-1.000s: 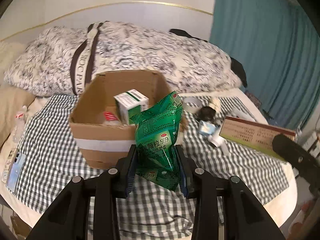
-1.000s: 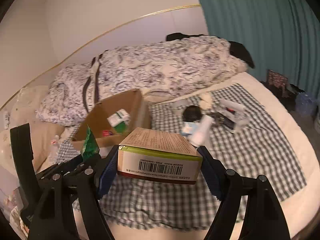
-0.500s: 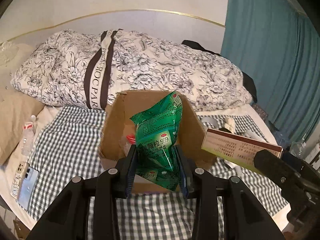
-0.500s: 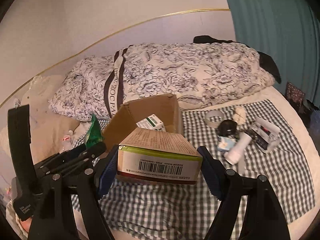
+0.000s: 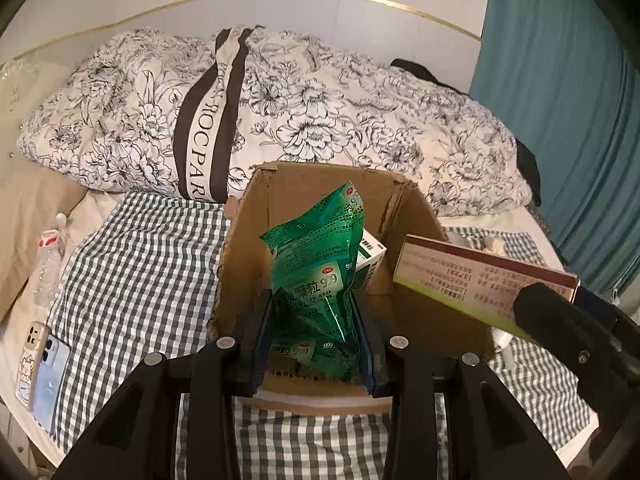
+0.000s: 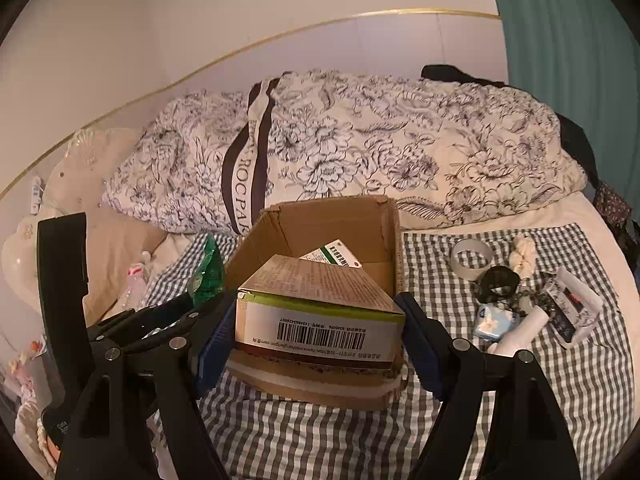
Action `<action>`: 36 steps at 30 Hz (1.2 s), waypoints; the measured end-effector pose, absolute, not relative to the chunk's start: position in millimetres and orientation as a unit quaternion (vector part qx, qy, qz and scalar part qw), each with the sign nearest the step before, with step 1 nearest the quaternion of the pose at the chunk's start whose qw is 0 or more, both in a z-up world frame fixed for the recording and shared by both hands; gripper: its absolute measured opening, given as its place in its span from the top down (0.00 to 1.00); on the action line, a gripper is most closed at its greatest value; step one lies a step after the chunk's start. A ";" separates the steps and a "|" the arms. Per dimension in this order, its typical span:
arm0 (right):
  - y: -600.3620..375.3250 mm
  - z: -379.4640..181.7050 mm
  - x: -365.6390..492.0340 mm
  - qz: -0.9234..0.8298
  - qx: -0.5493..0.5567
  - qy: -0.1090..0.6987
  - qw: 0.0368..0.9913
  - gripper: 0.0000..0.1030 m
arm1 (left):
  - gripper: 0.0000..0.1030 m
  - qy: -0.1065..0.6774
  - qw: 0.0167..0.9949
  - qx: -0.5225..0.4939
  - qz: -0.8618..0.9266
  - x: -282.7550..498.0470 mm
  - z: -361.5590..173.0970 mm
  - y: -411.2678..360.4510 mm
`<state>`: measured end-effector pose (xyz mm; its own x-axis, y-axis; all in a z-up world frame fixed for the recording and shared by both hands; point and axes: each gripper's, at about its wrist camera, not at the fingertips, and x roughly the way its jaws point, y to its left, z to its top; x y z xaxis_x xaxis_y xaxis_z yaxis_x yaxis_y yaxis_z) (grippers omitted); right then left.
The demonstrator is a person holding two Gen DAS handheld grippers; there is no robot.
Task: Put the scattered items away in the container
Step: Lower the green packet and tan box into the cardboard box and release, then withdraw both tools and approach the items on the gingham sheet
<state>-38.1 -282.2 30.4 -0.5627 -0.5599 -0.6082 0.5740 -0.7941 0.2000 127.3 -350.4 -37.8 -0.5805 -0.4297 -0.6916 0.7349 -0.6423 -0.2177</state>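
Note:
An open cardboard box (image 5: 244,264) (image 6: 376,220) stands on the checked cloth on the bed. My left gripper (image 5: 314,312) is shut on a green foil sachet (image 5: 316,276), held upright over the box's near edge. My right gripper (image 6: 316,320) is shut on a long tan carton with a barcode (image 6: 316,312), hovering at the box's front; that carton (image 5: 480,276) shows at the right in the left wrist view. A green-and-white medicine box (image 6: 334,258) (image 5: 370,256) lies inside the cardboard box. The sachet's tip (image 6: 208,272) peeks out beside the left gripper in the right wrist view.
Scattered on the cloth to the right lie a tape roll (image 6: 470,258), a dark round thing (image 6: 498,280), a white tube (image 6: 520,330), a small blue packet (image 6: 494,322) and a printed pouch (image 6: 572,310). A phone (image 5: 40,368) and plastic bottle (image 5: 48,264) lie left. A floral duvet (image 5: 320,120) is behind.
Both grippers have travelled toward the cardboard box with their loads; the box now looms larger and sits directly under the sachet and in front of the carton.

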 end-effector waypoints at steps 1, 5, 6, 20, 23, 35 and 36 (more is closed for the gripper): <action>-284.1 27.5 -41.4 -0.883 0.344 0.011 0.320 0.26 | 0.65 0.250 0.340 0.308 -0.852 123.8 -40.8 -352.8; -290.4 14.6 -55.5 -0.879 0.356 0.013 0.318 0.26 | 0.51 0.247 0.330 0.319 -0.854 114.0 -50.1 -355.7; -292.0 13.5 -57.5 -0.879 0.354 0.014 0.319 0.25 | 0.26 0.249 0.325 0.321 -0.854 113.1 -51.9 -355.8; -240.9 30.6 -54.3 -0.906 0.304 -0.064 0.287 0.09 | 0.00 0.245 0.351 0.306 -0.850 128.4 -46.7 -329.5; -222.3 31.4 -47.0 -0.909 0.303 -0.071 0.277 0.09 | 0.00 0.244 0.346 0.306 -0.853 132.4 -43.2 -312.7; -118.7 25.3 31.3 -0.937 0.275 -0.051 0.209 0.09 | 0.00 0.221 0.311 0.297 -0.875 150.4 -29.0 -203.3; -107.8 23.5 39.1 -0.939 0.275 -0.049 0.202 0.09 | 0.00 0.220 0.309 0.298 -0.876 151.7 -29.8 -194.0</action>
<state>39.1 -107.8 23.5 -0.7671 -0.4071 -0.4958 0.3532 -0.9132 0.2033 151.7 -194.0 -29.8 -0.6325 -0.4098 -0.6572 0.6716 -0.7129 -0.2018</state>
